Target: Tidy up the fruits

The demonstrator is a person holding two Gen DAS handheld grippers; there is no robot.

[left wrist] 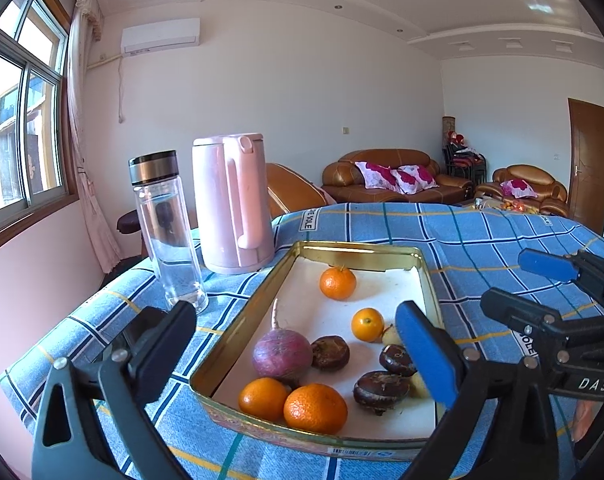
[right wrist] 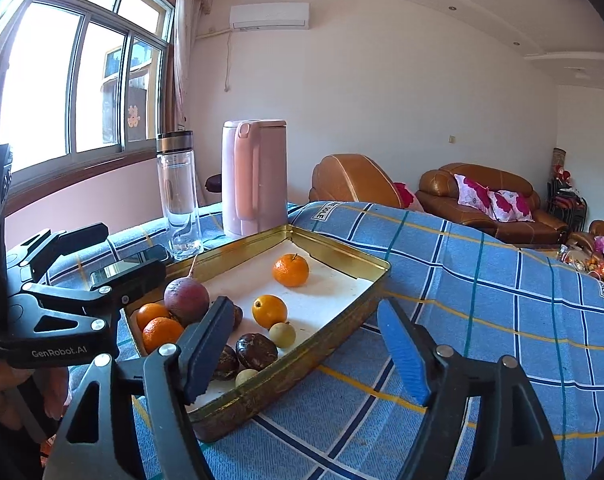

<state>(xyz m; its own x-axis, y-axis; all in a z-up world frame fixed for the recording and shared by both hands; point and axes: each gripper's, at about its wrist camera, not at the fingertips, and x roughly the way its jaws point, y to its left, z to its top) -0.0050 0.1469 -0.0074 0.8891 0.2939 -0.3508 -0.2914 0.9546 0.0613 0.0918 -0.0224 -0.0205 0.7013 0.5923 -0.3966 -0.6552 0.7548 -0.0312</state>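
Tongs, left (left wrist: pixel 298 344) and right (right wrist: pixel 302 344), hover wide open and empty above a tin tray (left wrist: pixel 238 332) of oranges (left wrist: pixel 315 408) on the table (right wrist: pixel 481 280).

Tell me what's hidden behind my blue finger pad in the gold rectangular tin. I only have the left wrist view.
Observer: Two small pale round fruits lie there, next to the dark brown chestnut-like pieces.
Operator: Where is the right gripper aimed?
Observer: The right gripper is wide open and empty. It straddles the long side rim of the gold rectangular tin, one side above the chestnut-like pieces and the other above the blue checked cloth outside it.
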